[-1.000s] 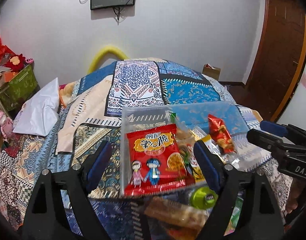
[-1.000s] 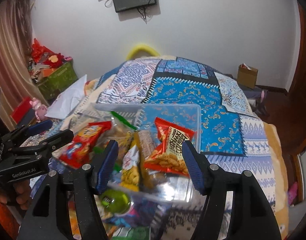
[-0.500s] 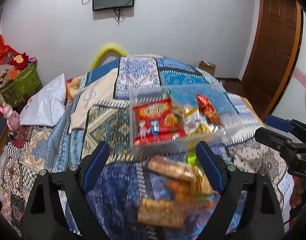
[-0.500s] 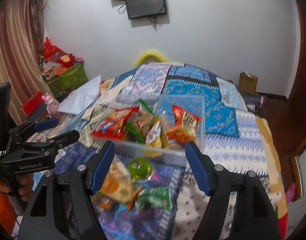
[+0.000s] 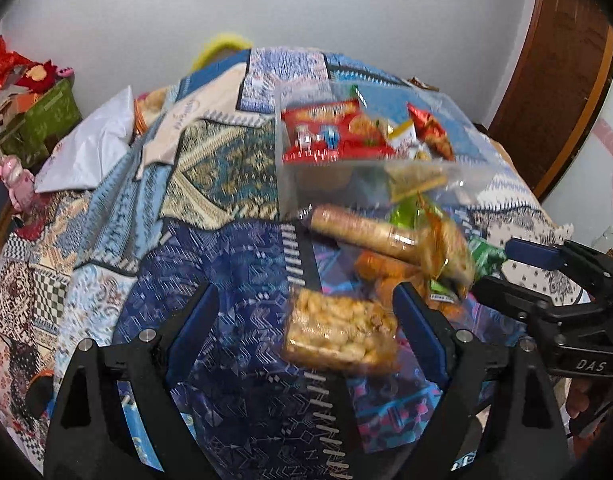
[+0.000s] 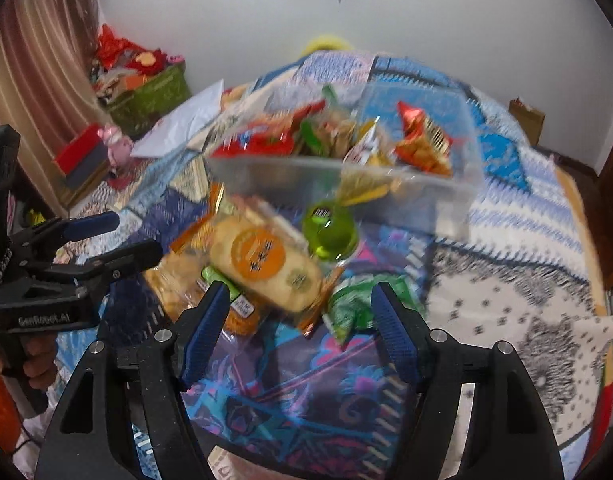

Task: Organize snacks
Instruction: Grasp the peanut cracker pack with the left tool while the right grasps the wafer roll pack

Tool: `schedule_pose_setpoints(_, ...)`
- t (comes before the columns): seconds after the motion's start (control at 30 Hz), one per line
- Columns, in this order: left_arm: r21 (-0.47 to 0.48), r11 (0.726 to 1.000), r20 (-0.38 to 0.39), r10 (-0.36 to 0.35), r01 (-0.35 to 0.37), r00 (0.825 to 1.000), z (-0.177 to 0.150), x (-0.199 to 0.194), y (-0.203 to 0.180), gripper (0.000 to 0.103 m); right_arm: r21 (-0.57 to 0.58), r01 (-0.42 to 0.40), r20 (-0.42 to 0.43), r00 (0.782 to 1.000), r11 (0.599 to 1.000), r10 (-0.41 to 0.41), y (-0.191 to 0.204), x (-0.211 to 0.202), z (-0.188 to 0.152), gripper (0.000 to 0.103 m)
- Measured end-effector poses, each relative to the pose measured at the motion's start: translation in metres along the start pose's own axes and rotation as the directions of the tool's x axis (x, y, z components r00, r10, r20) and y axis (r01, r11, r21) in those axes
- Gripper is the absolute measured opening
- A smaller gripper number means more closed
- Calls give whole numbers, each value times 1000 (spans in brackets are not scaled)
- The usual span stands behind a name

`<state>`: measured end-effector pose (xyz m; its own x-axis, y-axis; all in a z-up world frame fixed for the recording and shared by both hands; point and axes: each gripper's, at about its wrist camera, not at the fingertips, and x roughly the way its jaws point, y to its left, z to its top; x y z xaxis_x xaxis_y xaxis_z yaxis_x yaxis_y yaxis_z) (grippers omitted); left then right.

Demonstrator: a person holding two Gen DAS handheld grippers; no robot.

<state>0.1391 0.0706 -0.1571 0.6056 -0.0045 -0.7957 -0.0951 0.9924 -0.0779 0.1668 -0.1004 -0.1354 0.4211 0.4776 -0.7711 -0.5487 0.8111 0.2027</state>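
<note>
A clear plastic bin (image 5: 306,184) (image 6: 438,196) on the patchwork bedspread holds several snack packets, among them a red cartoon packet (image 5: 326,132) and a red-gold packet (image 6: 422,140). In front of it lies a loose pile: a round cracker pack (image 6: 262,268) (image 5: 362,232), a green jelly cup (image 6: 330,232), a green packet (image 6: 358,304) and a peanut brittle pack (image 5: 342,332). My left gripper (image 5: 306,320) is open above the brittle pack. My right gripper (image 6: 302,320) is open above the cracker pack.
The bed's patchwork cover (image 5: 210,256) spreads all around. A white pillow (image 5: 90,148) lies at the left. A green basket of red items (image 6: 146,92) and a red box (image 6: 82,156) stand on the floor at the left. A wooden door (image 5: 554,80) is at the right.
Both grippers have drawn back and tilted down from the bin. The loose snack pile in front of the bin now fills the near view. Both stay open.
</note>
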Motion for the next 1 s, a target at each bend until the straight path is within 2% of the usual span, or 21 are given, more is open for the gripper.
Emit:
schedule_pose_setpoints(0.27,-20,998,-63,-57,55,996,-13,23,2,89,-58,18,-21,1000,998,-19,12,17,7,70)
schedule_pose_setpoints(0.5,-72,993,-68,-95,90,993,-15,31,13,95,-64,-25,-61,998,998,21,17,41,18,70)
schedule_pose_setpoints(0.53,-74,993,-68,-97,92,993,-16,32,14,95,-69,-24,-71,997,997,19,19,45,17,65)
schedule_pose_setpoints(0.57,-77,993,-70,-98,93,993,-16,32,16,95,-70,-22,-72,997,997,17,20,47,16,55)
schedule_pose_setpoints(0.63,-89,991,-73,-104,97,992,-18,33,19,95,-57,-60,-86,995,997,55,20,49,13,41)
schedule_pose_setpoints(0.67,-99,990,-73,-107,100,992,-19,33,21,95,-51,-62,-83,995,997,58,20,48,11,39)
schedule_pose_setpoints(0.73,-116,988,-79,-115,105,990,-21,33,25,95,-61,-35,-68,997,998,31,20,41,7,25)
schedule_pose_setpoints(0.77,-122,987,-80,-119,109,990,-21,32,26,95,-60,-28,-65,998,998,24,18,40,7,22)
schedule_pose_setpoints(1.0,-173,973,-113,-171,150,979,-25,43,17,95,-24,-18,-40,999,1000,17,4,20,-6,21)
